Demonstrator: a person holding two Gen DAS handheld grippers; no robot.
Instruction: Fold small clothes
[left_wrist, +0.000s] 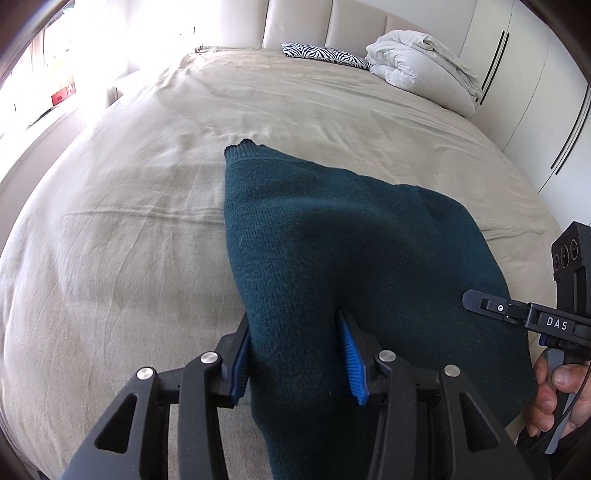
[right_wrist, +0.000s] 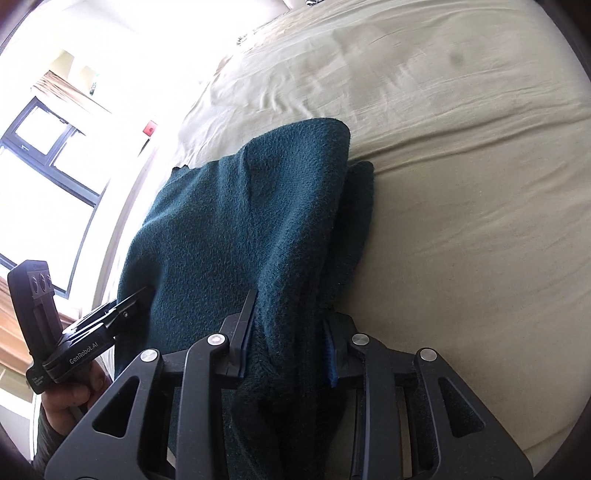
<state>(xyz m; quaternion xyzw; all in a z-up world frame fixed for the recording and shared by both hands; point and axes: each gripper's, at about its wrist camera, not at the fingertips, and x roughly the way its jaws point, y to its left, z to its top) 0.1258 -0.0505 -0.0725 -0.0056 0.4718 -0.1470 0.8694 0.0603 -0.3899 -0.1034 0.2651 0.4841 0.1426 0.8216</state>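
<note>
Left gripper (left_wrist: 295, 354) and right gripper (right_wrist: 286, 336) clamp the teal sweater (left_wrist: 332, 240) (near hem hidden).

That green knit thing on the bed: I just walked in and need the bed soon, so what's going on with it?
A person is folding a dark green knit garment on the beige bedsheet, using a handheld gripper in each hand. The left gripper and the right gripper are each clamped on the garment's near edge, lifting it while the far part lies on the sheet. One layer already seems doubled over. A white duvet and a zebra-print pillow sit by the headboard.
</note>
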